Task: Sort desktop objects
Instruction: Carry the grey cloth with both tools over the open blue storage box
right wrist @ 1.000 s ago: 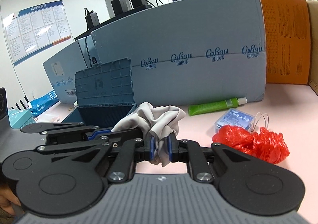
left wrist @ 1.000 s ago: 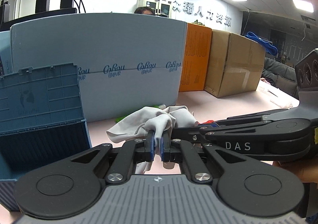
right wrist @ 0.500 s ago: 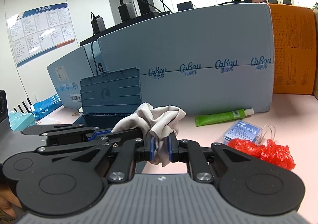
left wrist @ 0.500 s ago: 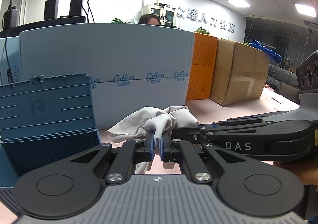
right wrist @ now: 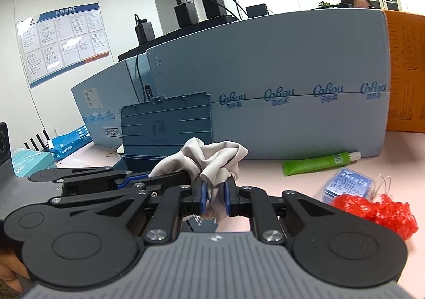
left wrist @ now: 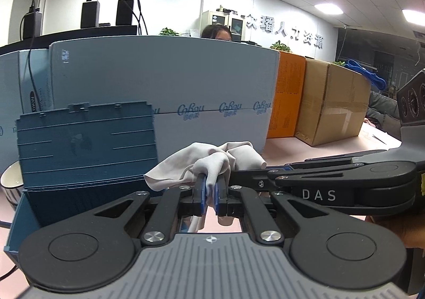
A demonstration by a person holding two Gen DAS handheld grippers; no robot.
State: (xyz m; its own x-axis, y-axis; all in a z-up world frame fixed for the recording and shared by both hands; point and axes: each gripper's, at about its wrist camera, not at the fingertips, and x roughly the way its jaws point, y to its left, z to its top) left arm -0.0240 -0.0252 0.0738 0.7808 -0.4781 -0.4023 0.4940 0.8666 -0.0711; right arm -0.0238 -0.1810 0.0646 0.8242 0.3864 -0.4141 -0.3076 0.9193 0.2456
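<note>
Both grippers hold one crumpled grey cloth (left wrist: 212,163) above the pink table. My left gripper (left wrist: 210,196) is shut on it, and my right gripper (right wrist: 214,196) is shut on it from the other side (right wrist: 212,158). The right gripper's arm (left wrist: 332,182) crosses the left wrist view; the left one (right wrist: 106,179) crosses the right wrist view. An open dark blue storage box (left wrist: 82,150) with its lid upright stands just left of and behind the cloth; it also shows in the right wrist view (right wrist: 167,126).
A green tube (right wrist: 318,163), a small blue box (right wrist: 350,184) and a red plastic bag (right wrist: 377,211) lie on the table to the right. A tall light blue carton (left wrist: 164,94), an orange carton (left wrist: 288,97) and a brown carton (left wrist: 332,105) stand behind. A bowl (left wrist: 10,179) sits far left.
Both grippers have risen and shifted left with the cloth, bringing it closer to the blue box. Both stay shut on it.
</note>
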